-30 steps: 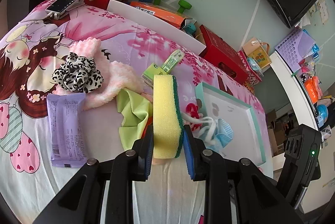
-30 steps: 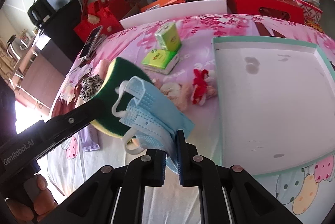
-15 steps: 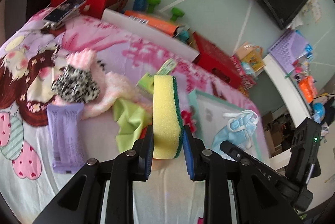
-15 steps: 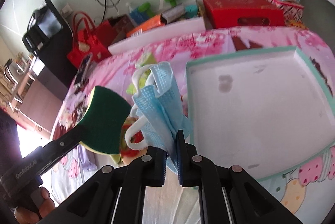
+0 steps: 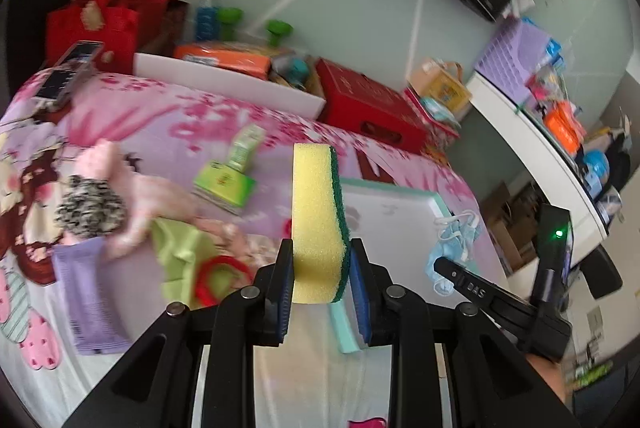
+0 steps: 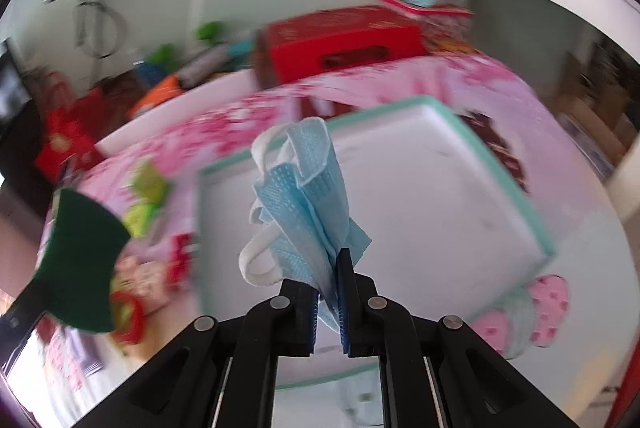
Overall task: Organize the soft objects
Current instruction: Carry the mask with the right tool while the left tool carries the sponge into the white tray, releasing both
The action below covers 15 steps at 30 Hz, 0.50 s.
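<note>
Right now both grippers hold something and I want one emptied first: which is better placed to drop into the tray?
Right. The right gripper, shut on the mask, hangs over the tray; the left gripper holds the sponge short of its near edge.

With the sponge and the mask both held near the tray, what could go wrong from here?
1. The right claw pinches only a bottom corner of the pleated blue face mask; it may slip out before reaching the white tray with the teal rim.
2. The left claw holds the yellow sponge with the green scouring side near its lower end, so it may tilt or fall short of the tray.
</note>
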Motion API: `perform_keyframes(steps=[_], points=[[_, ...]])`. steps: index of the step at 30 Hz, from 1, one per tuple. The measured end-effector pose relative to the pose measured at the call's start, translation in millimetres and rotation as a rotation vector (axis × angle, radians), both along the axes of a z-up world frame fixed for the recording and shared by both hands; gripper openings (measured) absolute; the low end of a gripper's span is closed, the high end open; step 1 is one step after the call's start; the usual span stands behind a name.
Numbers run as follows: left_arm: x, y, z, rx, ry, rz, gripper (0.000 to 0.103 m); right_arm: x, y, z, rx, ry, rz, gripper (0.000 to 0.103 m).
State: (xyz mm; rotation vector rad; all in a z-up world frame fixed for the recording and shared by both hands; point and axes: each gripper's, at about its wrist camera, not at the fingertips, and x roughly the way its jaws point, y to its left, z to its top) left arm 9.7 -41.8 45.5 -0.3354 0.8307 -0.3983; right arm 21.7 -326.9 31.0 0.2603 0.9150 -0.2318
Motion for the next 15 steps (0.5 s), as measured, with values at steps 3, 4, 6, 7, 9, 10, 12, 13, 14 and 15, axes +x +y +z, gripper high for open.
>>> perform_keyframes(steps=[3, 4, 6, 7, 9, 10, 12, 13, 14, 15], points=[[7.7, -27.0, 3.2, 0.026, 0.007, -0.061, 0.027, -3.6, -27.7, -3.7, 0.0, 0.01, -0.087, 0.009], [10.9, -38.2, 4.1, 0.038, 0.006, -0.083, 0.027, -4.3, -33.3, -3.8, -0.002, 0.011, -0.108, 0.009], [14.1, -56.9, 4.8, 0.052, 0.009, -0.115, 0.027, -7.6, -47.3, -5.0, 0.005, 0.013, -0.147, 0.009], [17.1, -68.0, 4.5, 0.053, 0.008, -0.135, 0.027, -8.5, -50.0, -5.4, 0.008, 0.014, -0.159, 0.009], [20.9, -84.5, 3.0, 0.04, 0.01, -0.163, 0.027, -10.7, -57.2, -6.2, 0.015, 0.013, -0.18, 0.01], [22.4, -92.0, 1.5, 0.032, 0.014, -0.174, 0.028, -11.8, -60.3, -6.5, 0.015, 0.014, -0.189, 0.01], [28.7, -107.3, -5.9, 0.015, 0.021, -0.193, 0.028, -13.9, -65.2, -8.6, 0.011, 0.017, -0.207, 0.012], [33.0, -114.4, -11.8, 0.01, 0.028, -0.2, 0.028, -13.7, -69.0, -9.4, 0.01, 0.02, -0.217, 0.012], [35.1, -120.0, -16.6, 0.005, 0.035, -0.208, 0.028, -14.8, -71.8, -9.5, 0.009, 0.021, -0.225, 0.012], [38.5, -126.7, -24.3, -0.007, 0.046, -0.221, 0.028, -14.6, -71.8, -9.6, 0.008, 0.023, -0.23, 0.014]])
